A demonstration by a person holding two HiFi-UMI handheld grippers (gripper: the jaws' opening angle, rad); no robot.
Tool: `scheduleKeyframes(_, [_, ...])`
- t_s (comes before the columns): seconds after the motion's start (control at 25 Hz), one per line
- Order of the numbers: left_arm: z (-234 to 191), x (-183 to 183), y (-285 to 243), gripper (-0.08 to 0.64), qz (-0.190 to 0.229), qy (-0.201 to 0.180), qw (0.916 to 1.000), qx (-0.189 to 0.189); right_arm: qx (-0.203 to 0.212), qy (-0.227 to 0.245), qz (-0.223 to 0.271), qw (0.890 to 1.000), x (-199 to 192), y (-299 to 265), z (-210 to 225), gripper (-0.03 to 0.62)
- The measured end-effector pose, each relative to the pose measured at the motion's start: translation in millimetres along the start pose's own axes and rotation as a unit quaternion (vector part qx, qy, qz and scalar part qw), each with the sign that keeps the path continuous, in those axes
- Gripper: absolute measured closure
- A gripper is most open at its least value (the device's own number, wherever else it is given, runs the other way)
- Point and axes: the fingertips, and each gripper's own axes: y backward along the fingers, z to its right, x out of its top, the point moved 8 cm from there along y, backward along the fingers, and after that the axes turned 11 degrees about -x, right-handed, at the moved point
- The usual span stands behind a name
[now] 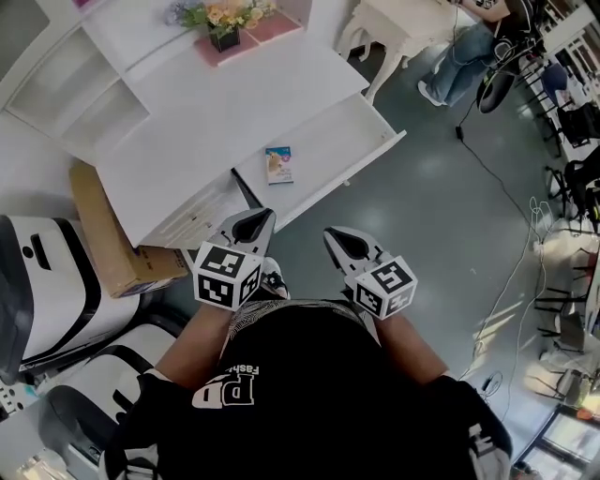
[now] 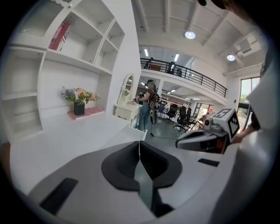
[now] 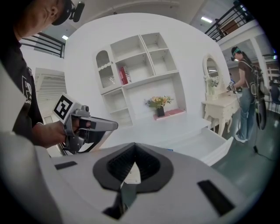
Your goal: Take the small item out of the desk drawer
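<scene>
The white desk's drawer (image 1: 349,141) stands pulled open, and a small blue-and-cream packet (image 1: 279,164) lies flat inside it near its left end. My left gripper (image 1: 259,218) hovers just in front of the drawer's front edge, jaws shut with nothing in them (image 2: 139,149). My right gripper (image 1: 335,236) is beside it, over the floor, also shut and empty (image 3: 132,163). Both are held close to the person's body, short of the packet. The open drawer (image 3: 211,142) also shows in the right gripper view, and the left gripper (image 3: 93,126) shows there too.
A potted flower bunch (image 1: 225,21) on a pink mat sits at the back of the desktop (image 1: 216,103). A cardboard box (image 1: 105,234) stands left of the desk. A white vanity table (image 1: 405,21) and a seated person (image 1: 469,47) are at the far right, with a cable (image 1: 506,187) on the floor.
</scene>
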Motion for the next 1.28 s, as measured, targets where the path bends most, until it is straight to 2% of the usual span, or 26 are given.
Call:
scheduleKeyframes(0.2, [-42,15,-3,0.545,-0.005,-0.004,1.0,-0.003,-0.004,0.005,-0.001,1.0,25,-41,3,0.583])
scheduleKeyframes(0.44, [-76,24,-12,0.545,-0.011,-0.009,0.9998,-0.011,-0.018,-0.001,-0.007,1.0,36,-68,8,0.583])
scheduleKeyframes(0.76, [-87,27,-21,0.545,-0.017,-0.005,0.9997,-0.015,-0.02,0.002,-0.01,1.0,46,-78,16,0.583])
scheduleKeyframes(1.0, [-91,25,-30,0.545,-0.018,0.007,0.9998,0.006,-0.006,0.008,-0.016,1.0,50,-87,31,0.583])
scheduleKeyframes(1.28, [-97,28,-49,0.545,-0.017,0.024,0.998,0.055,0.04,0.028,-0.027,0.998,65,-116,64,0.583])
